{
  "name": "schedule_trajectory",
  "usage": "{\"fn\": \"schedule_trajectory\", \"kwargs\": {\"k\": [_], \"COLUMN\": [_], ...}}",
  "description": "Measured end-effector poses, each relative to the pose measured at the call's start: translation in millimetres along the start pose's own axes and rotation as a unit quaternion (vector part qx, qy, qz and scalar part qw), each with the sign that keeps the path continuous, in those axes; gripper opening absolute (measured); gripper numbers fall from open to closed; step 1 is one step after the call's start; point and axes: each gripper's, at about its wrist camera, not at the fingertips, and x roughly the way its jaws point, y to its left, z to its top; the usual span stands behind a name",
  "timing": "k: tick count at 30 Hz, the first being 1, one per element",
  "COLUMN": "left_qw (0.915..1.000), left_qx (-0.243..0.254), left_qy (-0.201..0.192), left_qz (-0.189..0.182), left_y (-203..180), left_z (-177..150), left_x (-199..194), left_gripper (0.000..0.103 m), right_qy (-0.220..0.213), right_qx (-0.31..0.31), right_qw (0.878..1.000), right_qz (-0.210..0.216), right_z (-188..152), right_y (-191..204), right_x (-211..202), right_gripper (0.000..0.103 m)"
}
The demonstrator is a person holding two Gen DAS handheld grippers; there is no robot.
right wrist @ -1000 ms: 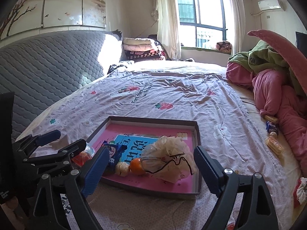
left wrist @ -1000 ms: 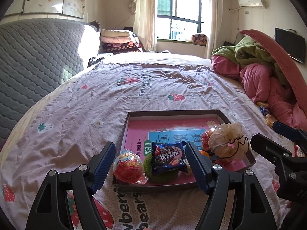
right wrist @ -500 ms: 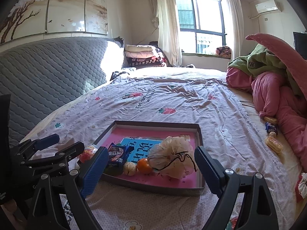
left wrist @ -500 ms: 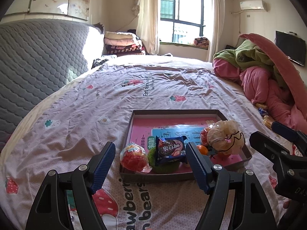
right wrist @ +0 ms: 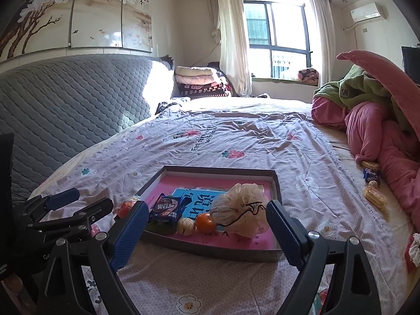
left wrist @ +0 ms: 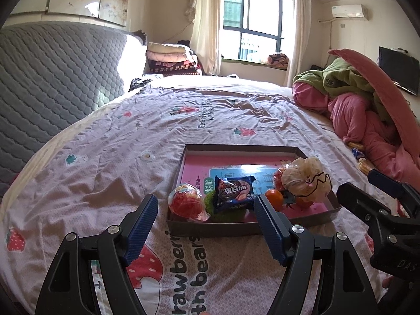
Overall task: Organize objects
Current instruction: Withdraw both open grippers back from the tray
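Cardboard-walled, the shallow dark tray [left wrist: 252,229] sits on a soft strawberry-print bedsheet [left wrist: 105,162], so either empty, spread-apart gripper, left gripper [left wrist: 206,225] or right gripper [right wrist: 207,232], could tip it and spill the blue cookie packet [left wrist: 234,191].

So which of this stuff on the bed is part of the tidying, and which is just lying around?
Job:
tray
cookie packet
orange
mesh bath pouf
red wrapped snack
loose snacks by the pink quilt

Lying about:
pink quilt
folded blankets
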Motion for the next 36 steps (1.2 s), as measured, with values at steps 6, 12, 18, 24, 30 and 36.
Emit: {"fn": "schedule_trajectory", "kwargs": {"k": [6, 12, 18, 24, 30, 36], "left_qw": [0.9999, 0.9998, 0.9992, 0.9988, 0.9977, 0.997], "left_qx": [0.008, 0.009, 0.015, 0.014, 0.017, 0.017], "left_qy": [0.007, 0.02, 0.036, 0.046, 0.065, 0.075], "left_qz": [0.008, 0.005, 0.001, -0.003, -0.008, -0.008], "left_y": [-6, -7, -12, -15, -17, -16], "left_z": [-11, -20, -27, -31, -37, -45], "left_x": [3, 12, 19, 21, 25, 28], "left_gripper": [0.077, 0.077, 0.077, 0.077, 0.077, 0.077], "right_qy": [0.018, 0.023, 0.038, 0.046, 0.054, 0.063], "right_qx": [-0.002, 0.0, -0.002, -0.001, 0.004, 0.002], "right_qw": [1.0, 1.0, 0.999, 0.999, 0.998, 0.998], "right_qz": [-0.005, -0.006, -0.009, -0.008, -0.006, -0.012], "right_z": [-13, -21, -28, -35, -41, -50], "right_y": [-3, -7, -8, -9, -10, -9], "right_x": [8, 9, 16, 17, 19, 23], "right_gripper": [0.091, 0.091, 0.091, 0.091, 0.091, 0.091]}}
